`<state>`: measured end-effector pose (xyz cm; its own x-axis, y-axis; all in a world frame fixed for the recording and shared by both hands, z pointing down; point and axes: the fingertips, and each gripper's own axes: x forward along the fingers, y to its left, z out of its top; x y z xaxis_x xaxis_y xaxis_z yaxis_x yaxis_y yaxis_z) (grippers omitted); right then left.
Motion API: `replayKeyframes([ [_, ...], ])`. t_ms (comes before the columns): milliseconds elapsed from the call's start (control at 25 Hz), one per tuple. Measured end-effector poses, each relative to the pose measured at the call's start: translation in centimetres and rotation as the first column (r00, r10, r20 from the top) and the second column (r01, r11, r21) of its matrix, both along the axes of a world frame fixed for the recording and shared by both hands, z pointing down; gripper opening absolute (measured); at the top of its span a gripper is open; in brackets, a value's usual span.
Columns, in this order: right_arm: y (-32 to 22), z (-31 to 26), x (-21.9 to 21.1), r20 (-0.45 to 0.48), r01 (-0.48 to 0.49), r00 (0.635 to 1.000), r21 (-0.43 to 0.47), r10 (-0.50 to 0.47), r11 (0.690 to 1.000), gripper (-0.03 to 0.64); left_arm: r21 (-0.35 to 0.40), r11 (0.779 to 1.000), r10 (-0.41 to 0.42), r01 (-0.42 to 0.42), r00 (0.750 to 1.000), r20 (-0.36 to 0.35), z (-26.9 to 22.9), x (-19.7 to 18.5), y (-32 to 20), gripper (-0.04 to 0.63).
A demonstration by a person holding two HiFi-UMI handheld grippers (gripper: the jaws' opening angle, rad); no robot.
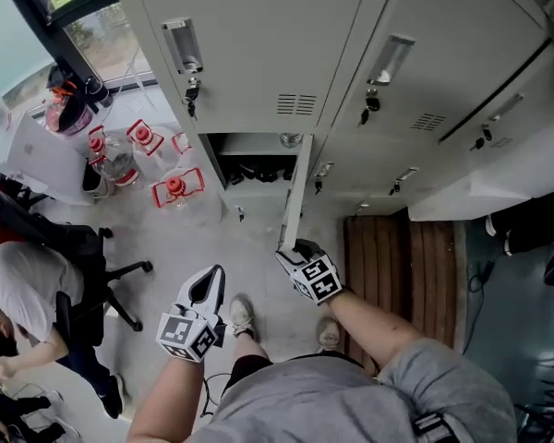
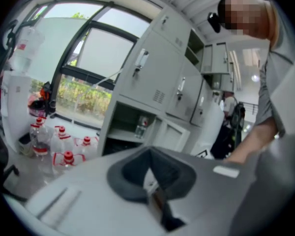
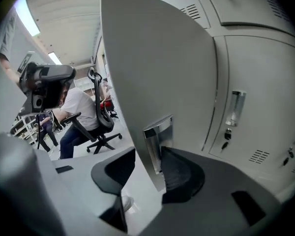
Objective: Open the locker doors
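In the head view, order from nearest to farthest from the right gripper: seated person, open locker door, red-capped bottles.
1. open locker door, its edge at the right gripper
2. red-capped bottles, on the floor to the left
3. seated person, far left edge

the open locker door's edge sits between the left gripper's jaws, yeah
Wrong gripper. It is the right gripper that has the edge of the open locker door between its jaws, which stand apart around it, as the right gripper view shows. The left gripper has its jaws together on nothing.
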<state>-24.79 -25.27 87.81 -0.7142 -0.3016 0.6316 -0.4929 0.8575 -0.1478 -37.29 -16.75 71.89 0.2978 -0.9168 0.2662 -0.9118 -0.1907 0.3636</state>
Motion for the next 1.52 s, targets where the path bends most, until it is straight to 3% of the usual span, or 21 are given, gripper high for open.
replayKeyframes([
  [120,-0.1,0.1,4.3,-0.030,0.029,0.999,-0.028,-0.030,0.999,0.155,-0.010,1.000,-0.029,0.029,0.999,-0.039,-0.8,2.7,0.3,0.005],
  [240,-0.6,0.3,6.9,-0.069,0.044,0.997,-0.036,-0.046,0.998,0.153,-0.021,1.000,-0.006,0.006,1.000,-0.024,-1.6,4.3,-0.3,0.005],
  [560,-0.5,0.7,8.3,-0.136,0.029,0.990,-0.095,-0.042,0.995,0.152,-0.040,0.992,0.118,-0.116,0.993,0.032,-3.3,5.6,-3.2,0.005],
  [760,2.4,0.9,10.8,-0.203,0.093,0.972,-0.131,-0.119,0.987,0.173,-0.037,0.984,0.177,-0.175,0.983,0.058,-3.9,6.1,-5.1,0.005],
  [840,4.2,-0.7,12.9,-0.154,0.082,0.982,-0.154,-0.106,0.985,0.172,-0.025,0.984,0.177,-0.176,0.982,0.061,-4.9,6.6,-5.2,0.005],
  [960,4.6,-6.0,16.3,0.000,0.017,1.000,-0.179,-0.018,0.984,0.131,0.017,0.988,0.155,-0.156,0.986,0.066,-7.1,7.8,-5.5,0.005],
  [1080,2.4,-13.2,19.7,0.142,-0.030,0.989,-0.106,0.045,0.994,0.089,0.078,0.990,0.115,-0.120,0.991,0.065,-9.8,9.8,-5.6,0.005],
  [1320,-2.5,-27.6,26.7,0.417,-0.171,0.897,0.025,0.145,0.985,0.020,0.205,0.979,0.007,-0.016,0.999,0.042,-16.2,15.0,-3.5,0.005],
  [1440,-2.9,-32.2,29.1,0.494,-0.180,0.860,0.059,0.128,0.982,0.018,0.254,0.967,-0.010,0.000,0.999,0.040,-19.1,17.2,-2.2,0.003],
  [1520,-2.3,-33.8,29.9,0.507,-0.162,0.857,0.089,0.095,0.983,0.018,0.264,0.965,0.000,-0.009,0.999,0.034,-20.3,18.4,-1.4,0.002],
])
